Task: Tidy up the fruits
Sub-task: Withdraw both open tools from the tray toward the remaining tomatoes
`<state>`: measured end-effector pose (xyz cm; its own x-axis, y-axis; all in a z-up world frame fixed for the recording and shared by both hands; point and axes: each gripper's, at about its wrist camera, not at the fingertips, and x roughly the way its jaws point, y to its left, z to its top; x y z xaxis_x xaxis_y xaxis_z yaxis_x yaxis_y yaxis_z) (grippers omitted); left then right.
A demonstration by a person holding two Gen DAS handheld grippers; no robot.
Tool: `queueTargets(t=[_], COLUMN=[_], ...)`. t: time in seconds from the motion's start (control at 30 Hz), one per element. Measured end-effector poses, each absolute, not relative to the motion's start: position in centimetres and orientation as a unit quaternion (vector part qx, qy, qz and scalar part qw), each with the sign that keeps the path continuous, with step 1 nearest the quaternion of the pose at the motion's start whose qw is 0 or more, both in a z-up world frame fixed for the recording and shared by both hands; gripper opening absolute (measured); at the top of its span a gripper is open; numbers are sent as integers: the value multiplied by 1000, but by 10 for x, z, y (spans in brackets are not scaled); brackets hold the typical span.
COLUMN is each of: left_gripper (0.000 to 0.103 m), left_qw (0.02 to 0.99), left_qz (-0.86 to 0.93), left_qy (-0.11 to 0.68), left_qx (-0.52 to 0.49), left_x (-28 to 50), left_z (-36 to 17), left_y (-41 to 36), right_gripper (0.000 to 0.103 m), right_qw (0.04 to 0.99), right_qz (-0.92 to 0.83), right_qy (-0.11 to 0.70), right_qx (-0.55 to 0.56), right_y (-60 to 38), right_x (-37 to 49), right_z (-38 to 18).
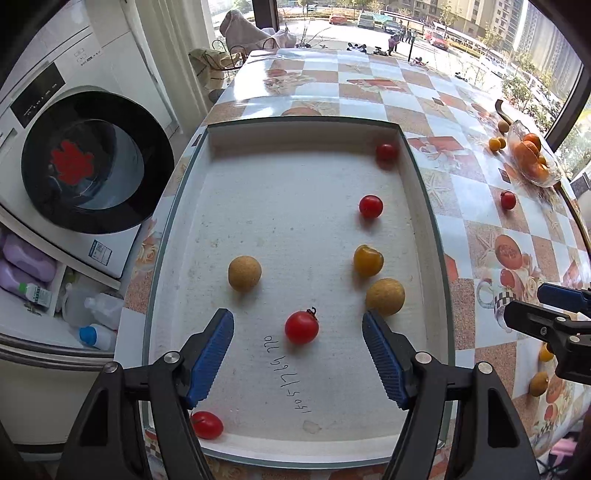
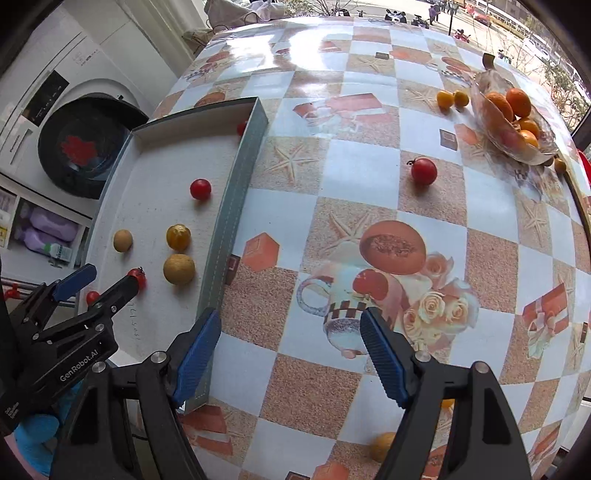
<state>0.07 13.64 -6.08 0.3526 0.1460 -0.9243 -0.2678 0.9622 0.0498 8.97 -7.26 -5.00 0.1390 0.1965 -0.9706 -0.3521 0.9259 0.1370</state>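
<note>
Tray (image 1: 424, 206): 4 red tomatoes (image 1: 301, 326), 2 tan balls (image 1: 244, 273), maybe 1 yellow fruit (image 1: 368, 260)

The left wrist view looks steeply down from close above the tray (image 1: 177, 206), toward the window. The right wrist view looks down at the tablecloth (image 2: 354, 162) just right of the tray (image 2: 236, 206), facing likewise. Both share the tray, glass bowl (image 1: 517, 136) (image 2: 484, 99) and washer (image 1: 92, 162) (image 2: 81, 147).

Washing machine (image 1: 92, 158), purple detergent bottles (image 1: 26, 262), parked cars (image 1: 369, 18) outside.
</note>
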Motion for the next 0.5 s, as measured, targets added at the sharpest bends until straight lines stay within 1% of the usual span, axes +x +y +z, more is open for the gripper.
queueTargets(t=[0.3,0.5], left_gripper=[73,73], left_qw=[833,830], left_qz=[72,46], left_qy=[548,555], left_qx=[-33,-26], left_x=[35,52], left_z=[-48,-52], left_y=[84,53], right_gripper=[81,80], right_qw=[757,753], right_qz=[100,77], right_qy=[645,653], right_qx=[-36,-14], right_y=[-154,-180], right_x=[88,80], right_z=[-54,-61])
